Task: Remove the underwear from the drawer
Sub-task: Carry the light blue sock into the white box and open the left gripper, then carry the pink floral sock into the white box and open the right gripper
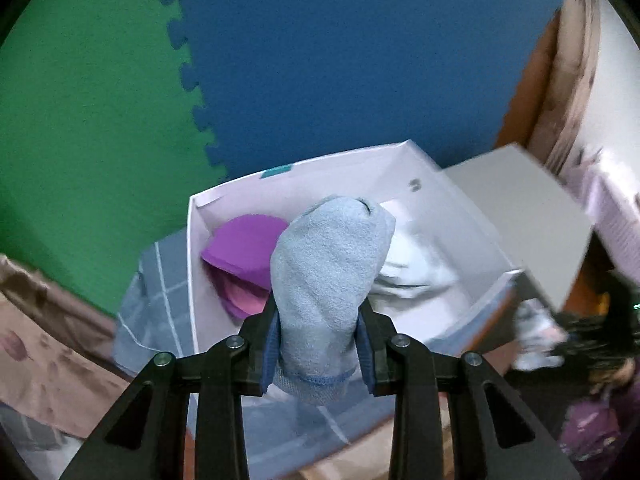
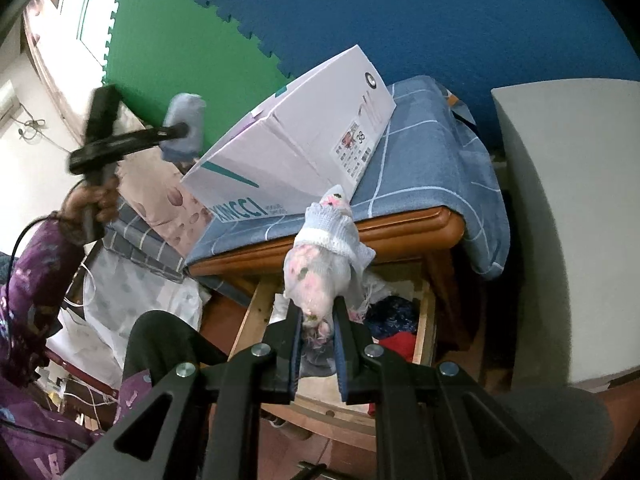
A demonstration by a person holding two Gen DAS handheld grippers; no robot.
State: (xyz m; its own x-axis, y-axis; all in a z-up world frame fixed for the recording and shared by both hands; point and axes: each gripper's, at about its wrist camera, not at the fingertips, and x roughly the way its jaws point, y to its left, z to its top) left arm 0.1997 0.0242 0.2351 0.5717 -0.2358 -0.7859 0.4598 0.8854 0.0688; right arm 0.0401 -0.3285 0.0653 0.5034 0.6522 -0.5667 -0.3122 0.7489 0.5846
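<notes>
My left gripper (image 1: 318, 344) is shut on a rolled light-blue garment (image 1: 328, 272) and holds it above an open white cardboard box (image 1: 192, 264). The box holds a purple item (image 1: 244, 252) and white cloth (image 1: 416, 276). My right gripper (image 2: 318, 332) is shut on a rolled white garment with pink flowers (image 2: 320, 268), held above the open wooden drawer (image 2: 424, 320). The drawer holds dark blue cloth (image 2: 390, 312) and red cloth (image 2: 400, 344). In the right wrist view the left gripper (image 2: 176, 132) with the blue garment (image 2: 184, 120) is left of the box (image 2: 296, 140).
The box stands on a blue checked cloth (image 2: 432, 168) over the wooden nightstand (image 2: 400, 228). A grey-white cabinet (image 2: 568, 200) stands to the right. Green (image 2: 172, 52) and blue (image 2: 400, 8) foam mats cover the wall behind. Bedding (image 2: 160, 212) lies to the left.
</notes>
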